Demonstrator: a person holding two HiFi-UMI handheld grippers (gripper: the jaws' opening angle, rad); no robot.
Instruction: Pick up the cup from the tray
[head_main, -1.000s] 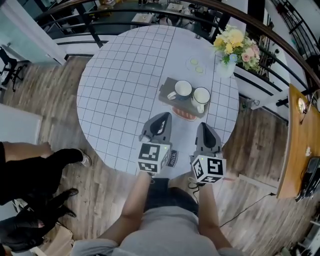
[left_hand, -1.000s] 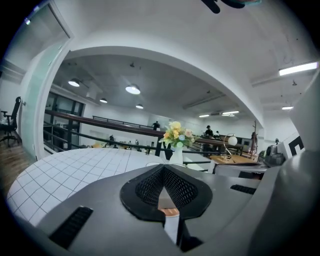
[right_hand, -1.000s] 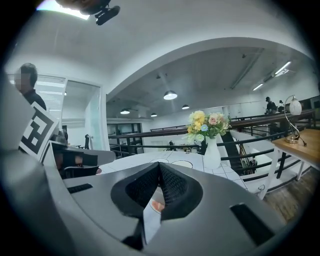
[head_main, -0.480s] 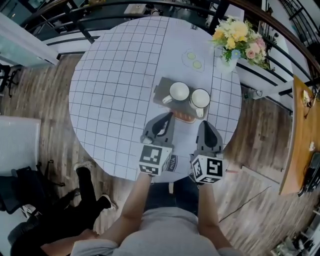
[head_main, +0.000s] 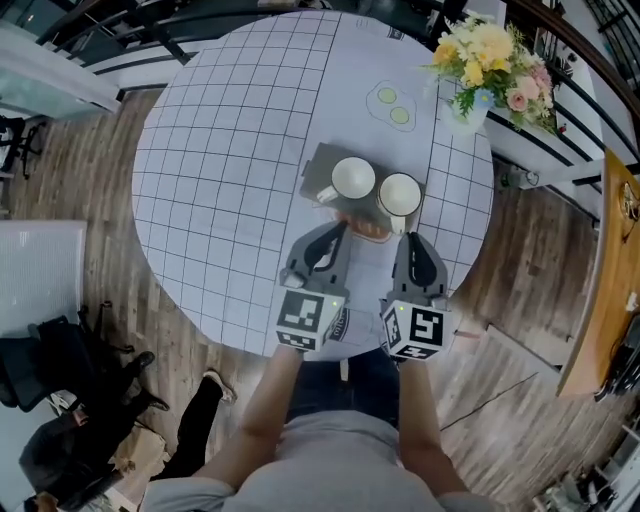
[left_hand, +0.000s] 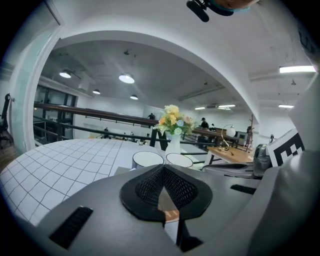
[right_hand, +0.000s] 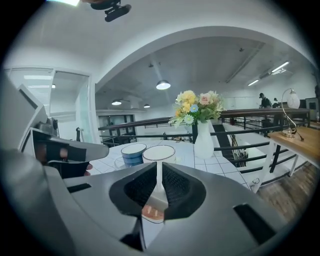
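We see the left gripper (head_main: 336, 230) and right gripper (head_main: 409, 238) over the table (head_main: 220, 150) near its edge, both with jaws closed and empty. Just beyond them, one white cup (head_main: 353, 179) and a second cup (head_main: 400, 194) sit side by side on the grey tray (head_main: 313, 166). The flower vase (head_main: 468, 112) is farther back on the right.

Upright, side by side on grey tray (head_main: 316, 165): left cup (head_main: 353, 179), handle pointing left, right cup (head_main: 400, 194); white inside.
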